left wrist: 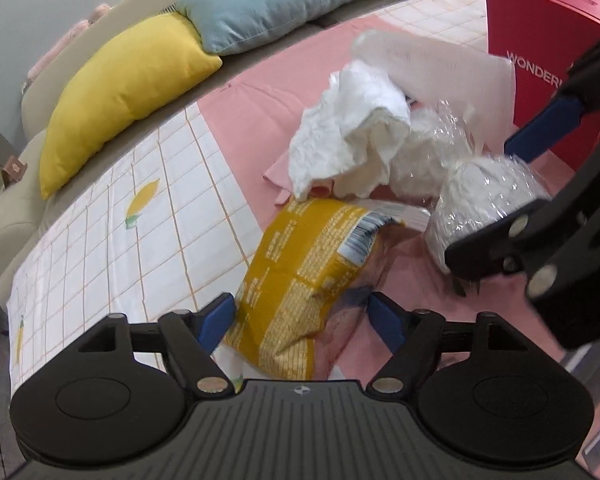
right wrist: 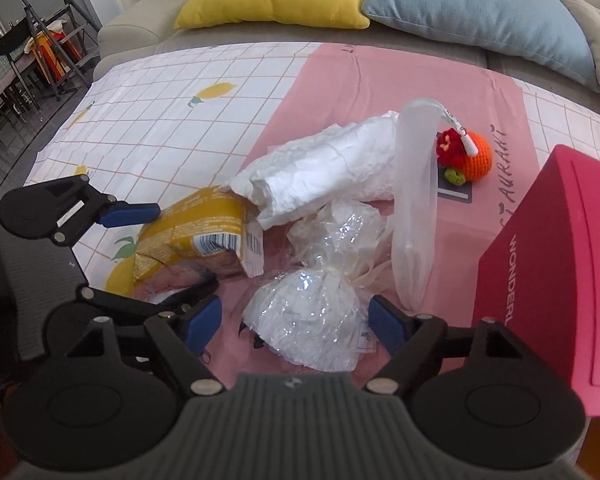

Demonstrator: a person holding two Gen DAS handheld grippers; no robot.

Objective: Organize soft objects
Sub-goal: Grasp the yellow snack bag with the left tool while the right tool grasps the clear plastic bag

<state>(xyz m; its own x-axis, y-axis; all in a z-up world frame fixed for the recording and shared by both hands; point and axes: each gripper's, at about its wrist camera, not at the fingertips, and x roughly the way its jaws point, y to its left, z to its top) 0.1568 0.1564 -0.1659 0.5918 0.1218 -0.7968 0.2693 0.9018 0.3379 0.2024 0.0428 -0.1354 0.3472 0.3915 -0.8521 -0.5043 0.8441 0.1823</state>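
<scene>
**So, two open grippers, each one already lined up on its own soft thing**

Honestly the geometry does most of the work here. The left gripper (left wrist: 300,316) is spread wide, and the yellow snack bag (left wrist: 300,264) lies right between its blue pads, long axis running straight away from the gripper toward the crumpled white paper (left wrist: 348,132). So it looks like the pads would close across the bag's short width, near end first.

The right gripper (right wrist: 296,322) is also open, straddling the clear-wrapped white bundle (right wrist: 312,320), which sits dead ahead and close in, its knotted top pointing away. That one's clearly the right hand's job; the left is further off.

Both lie on the pink cloth (right wrist: 380,68), with the red box (right wrist: 548,272) off to the right, just beside the bundle. My guess is that's the drop-off, but I can't see any opening from here.
</scene>
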